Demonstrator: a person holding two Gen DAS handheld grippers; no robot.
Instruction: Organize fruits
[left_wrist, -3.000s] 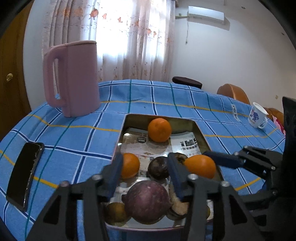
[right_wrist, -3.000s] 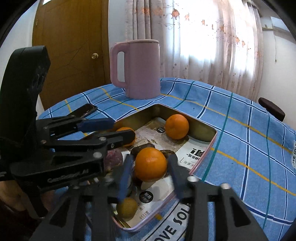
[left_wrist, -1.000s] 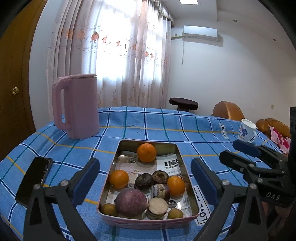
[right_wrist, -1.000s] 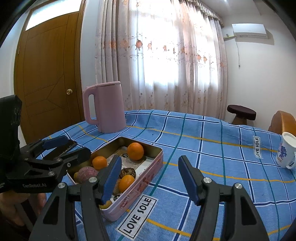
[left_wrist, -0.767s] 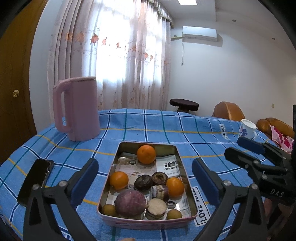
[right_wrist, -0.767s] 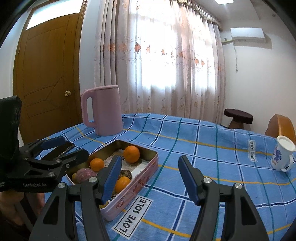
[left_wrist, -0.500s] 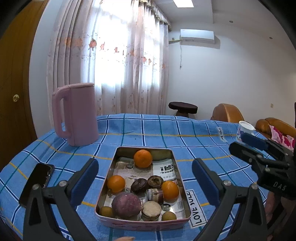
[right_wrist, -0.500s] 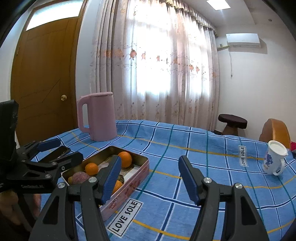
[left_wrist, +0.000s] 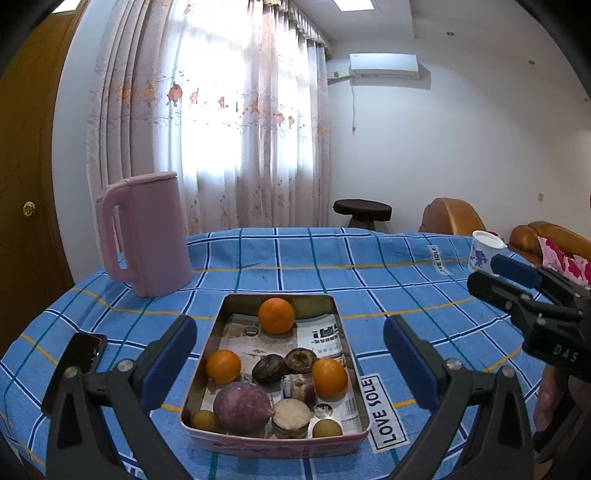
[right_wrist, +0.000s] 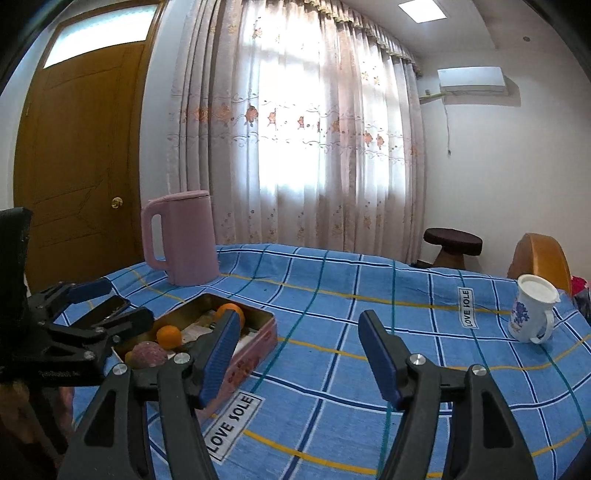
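Observation:
A pink metal tin (left_wrist: 275, 445) sits on the blue checked tablecloth and holds the fruits: three oranges (left_wrist: 276, 315), a large purple fruit (left_wrist: 242, 407), dark passion fruits (left_wrist: 269, 368), cut halves and small yellow fruits. My left gripper (left_wrist: 290, 365) is open and empty, raised above the tin's near end. My right gripper (right_wrist: 297, 354) is open and empty, over the cloth to the right of the tin (right_wrist: 255, 349). The right gripper also shows at the right edge of the left wrist view (left_wrist: 524, 291).
A pink jug (left_wrist: 146, 236) stands at the back left. A black phone (left_wrist: 75, 363) lies left of the tin. A white floral mug (right_wrist: 530, 314) stands at the right. A stool (right_wrist: 452, 243) and brown chairs stand beyond the table.
Three seconds ago both grippers were low over the tin, the right one holding an orange. That orange now lies in the tin; both grippers have opened and pulled back and up.

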